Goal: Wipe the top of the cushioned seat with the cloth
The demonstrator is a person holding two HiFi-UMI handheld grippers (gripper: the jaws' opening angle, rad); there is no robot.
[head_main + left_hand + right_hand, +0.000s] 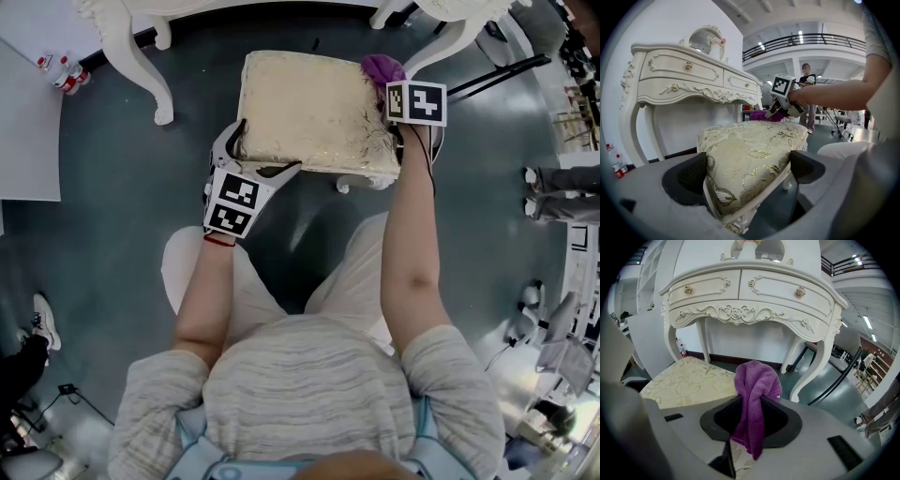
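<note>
At the far left, 2 small red-capped bottles (66,73) stand on the dark grey floor (122,216) beside a carved leg of the white dressing table (131,47). In the left gripper view the dressing table (679,79) rises behind the seat, its drawers shut.

Our left gripper (251,159) is at the near-left corner of the cushioned seat (305,108). Its own view shows that corner of the seat (750,145) filling the gap between the 2 fingers (689,178), which are spread wide and clamp it from both sides, cream-and-gold fabric against each pad.

The seat stands on the floor just in front of our knees, its top square, pale and patterned with gold leaves.

Further right, our right gripper (405,89) hangs over the far-right corner of the seat with its marker cube facing up. In the right gripper view its fingers (717,420) are clenched on the purple cloth (754,399): a bunched fold stands up above them and a tail hangs down below, over the seat's fabric (689,380). We cannot tell whether the cloth presses on the top. From the head view the cloth (382,67) shows as a purple lump right at that corner.
</note>
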